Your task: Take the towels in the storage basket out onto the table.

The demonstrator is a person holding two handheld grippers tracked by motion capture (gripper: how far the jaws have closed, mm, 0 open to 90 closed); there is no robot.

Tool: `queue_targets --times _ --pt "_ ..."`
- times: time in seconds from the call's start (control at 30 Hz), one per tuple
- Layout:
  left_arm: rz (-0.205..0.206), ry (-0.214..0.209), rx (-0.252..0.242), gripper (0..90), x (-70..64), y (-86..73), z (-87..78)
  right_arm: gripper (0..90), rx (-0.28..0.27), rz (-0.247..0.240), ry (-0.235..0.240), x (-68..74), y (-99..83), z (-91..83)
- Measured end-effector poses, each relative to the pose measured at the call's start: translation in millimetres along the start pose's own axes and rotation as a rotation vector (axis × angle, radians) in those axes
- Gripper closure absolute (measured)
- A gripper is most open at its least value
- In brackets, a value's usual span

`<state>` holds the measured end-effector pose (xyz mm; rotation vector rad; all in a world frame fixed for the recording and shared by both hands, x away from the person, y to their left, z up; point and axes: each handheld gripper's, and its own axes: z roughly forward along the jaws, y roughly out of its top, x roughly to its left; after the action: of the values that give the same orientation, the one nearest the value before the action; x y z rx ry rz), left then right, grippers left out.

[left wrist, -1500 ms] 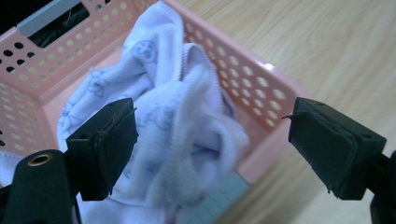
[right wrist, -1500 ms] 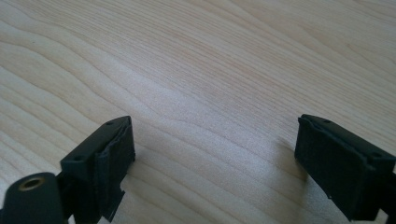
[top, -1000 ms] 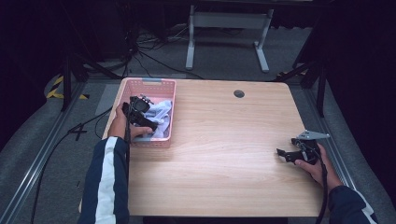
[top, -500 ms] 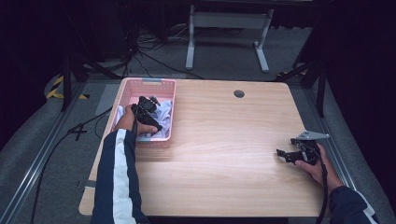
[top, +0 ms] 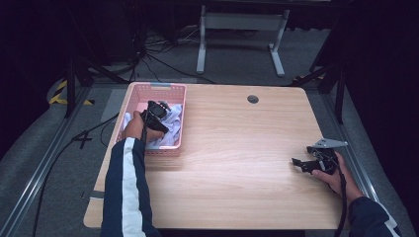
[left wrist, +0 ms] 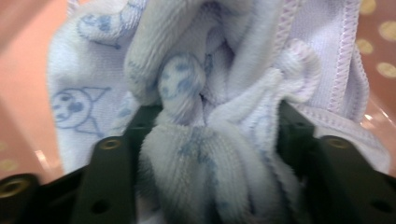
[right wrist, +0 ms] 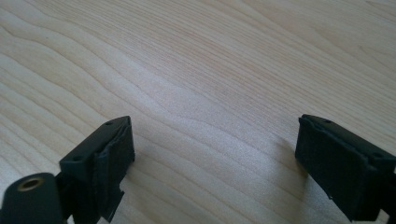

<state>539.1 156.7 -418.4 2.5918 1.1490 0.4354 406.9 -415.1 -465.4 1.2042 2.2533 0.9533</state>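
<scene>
At the worktop's (top: 232, 148) far left corner, the left gripper (top: 157, 112) reaches down into the pink basket (top: 168, 88), its jaws clamped on a bunched pale lilac cloth (left wrist: 205, 84) printed with small blue cartoon faces, which fills the space between them. Near the right edge, toward the near corner, the right gripper (top: 302, 165) hovers just above the bare wood with its jaws wide apart and nothing between them.
</scene>
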Motion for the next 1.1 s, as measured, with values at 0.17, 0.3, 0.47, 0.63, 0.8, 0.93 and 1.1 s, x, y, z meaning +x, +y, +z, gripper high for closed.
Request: queue_targets --times 0.17,0.3,0.47,0.63,0.8,0.93,1.1 --pt "0.005 0.072 -0.057 55.5 -5.9 -3.7 -5.1 11.6 0.000 -0.002 0.002 0.1 -0.1 -0.1" --pt "-0.017 0.095 -0.171 57.0 -8.6 -6.6 -25.2 11.6 0.000 -0.003 0.004 0.4 -0.3 -0.3" --pt "-0.057 0.162 -0.292 57.1 -9.2 -11.3 -55.0 11.6 0.001 -0.001 0.005 0.8 -0.5 -0.7" --pt "-0.096 0.165 -0.405 57.1 -7.4 -17.2 -89.8 11.6 0.002 -0.001 0.005 1.0 -0.6 -0.8" --pt "-0.096 0.179 -0.507 57.1 -8.4 -18.1 -126.8 11.6 0.002 0.001 0.004 1.3 -0.9 -1.2" --pt "-0.092 0.163 -0.584 57.1 -14.7 -13.2 -151.1 11.6 0.001 0.001 0.003 1.5 -1.1 -1.3" --pt "-0.036 0.117 -0.617 57.1 -35.3 2.6 -170.3 11.6 -0.002 0.007 0.002 1.9 -1.1 -1.4"
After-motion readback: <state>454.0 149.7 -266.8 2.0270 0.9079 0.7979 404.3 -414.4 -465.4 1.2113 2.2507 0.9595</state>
